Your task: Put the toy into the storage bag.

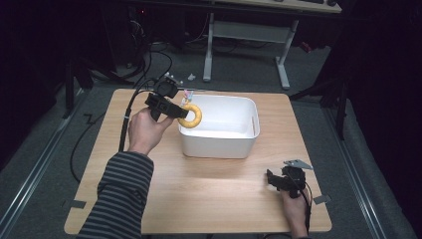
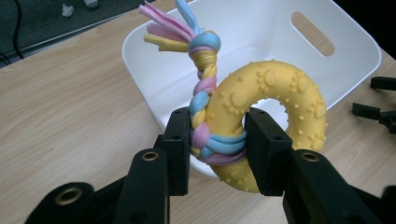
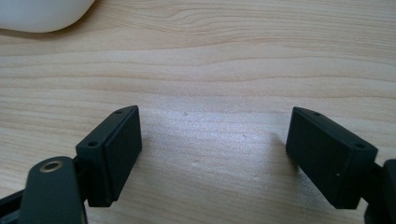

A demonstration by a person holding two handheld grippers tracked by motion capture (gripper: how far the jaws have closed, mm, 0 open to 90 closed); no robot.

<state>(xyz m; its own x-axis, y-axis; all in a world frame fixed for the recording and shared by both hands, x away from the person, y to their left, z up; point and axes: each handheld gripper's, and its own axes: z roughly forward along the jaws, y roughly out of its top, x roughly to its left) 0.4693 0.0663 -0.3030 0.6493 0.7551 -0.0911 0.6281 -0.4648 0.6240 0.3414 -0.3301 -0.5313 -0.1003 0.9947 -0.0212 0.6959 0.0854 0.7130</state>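
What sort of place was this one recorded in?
Probably a lab or workshop: a lone wooden table on grey carpet, cables trailing across the floor, and a height-adjustable desk frame behind it.

Your table (image 1: 209,199) sits in a pool of light from above, while the floor and room around it fall into near black. The white bin (image 1: 219,142) is your brightest spot, glaring mildly on its inner floor just beyond the left gripper (image 1: 181,113). In the left gripper view the yellow ring toy (image 2: 275,93) is sharp and evenly lit. Under the right gripper (image 3: 212,154) you get 2 soft shadows on the wood grain, slightly blurred.
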